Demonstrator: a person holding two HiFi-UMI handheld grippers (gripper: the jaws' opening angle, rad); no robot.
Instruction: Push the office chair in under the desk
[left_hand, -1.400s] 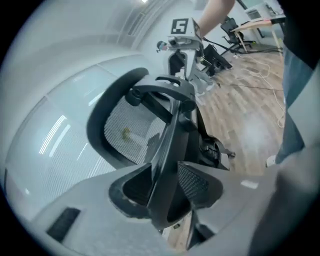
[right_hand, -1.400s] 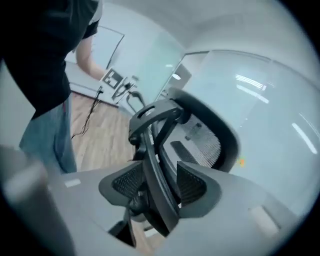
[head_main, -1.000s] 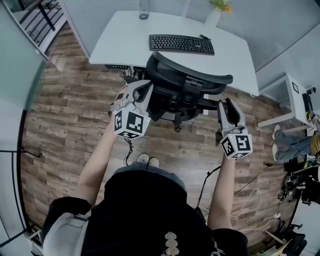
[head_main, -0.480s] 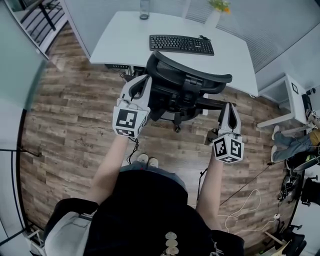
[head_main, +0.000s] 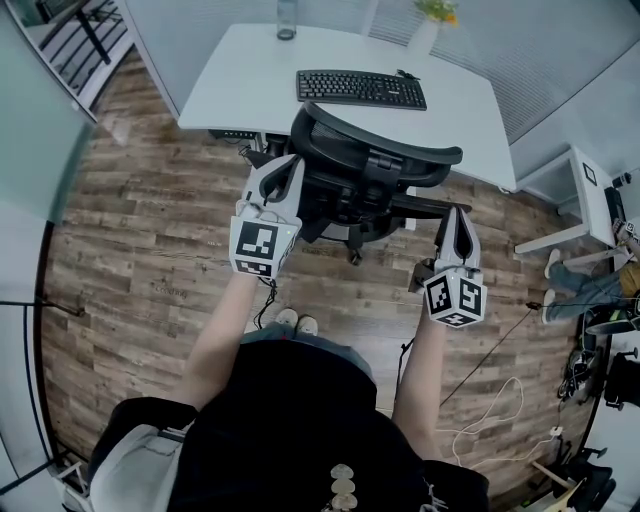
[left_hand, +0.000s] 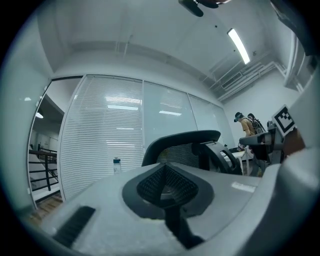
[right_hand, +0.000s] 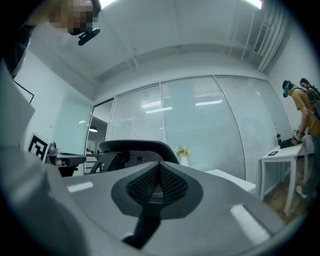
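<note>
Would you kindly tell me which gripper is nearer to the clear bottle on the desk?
Left. The left gripper is beside the chair, almost directly in line with the bottle; the right gripper is off to the bottle's right and farther back.

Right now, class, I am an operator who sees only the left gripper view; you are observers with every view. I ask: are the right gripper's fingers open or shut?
Observer: Shut. The right gripper has its fingers together, with nothing between them.
Operator: What lies on the desk?
Observer: A keyboard lies on the desk, just beyond the office chair backrest.
Operator: Anything on the floor?
Observer: A dark cable trails over the wood floor on the right gripper's side.
</note>
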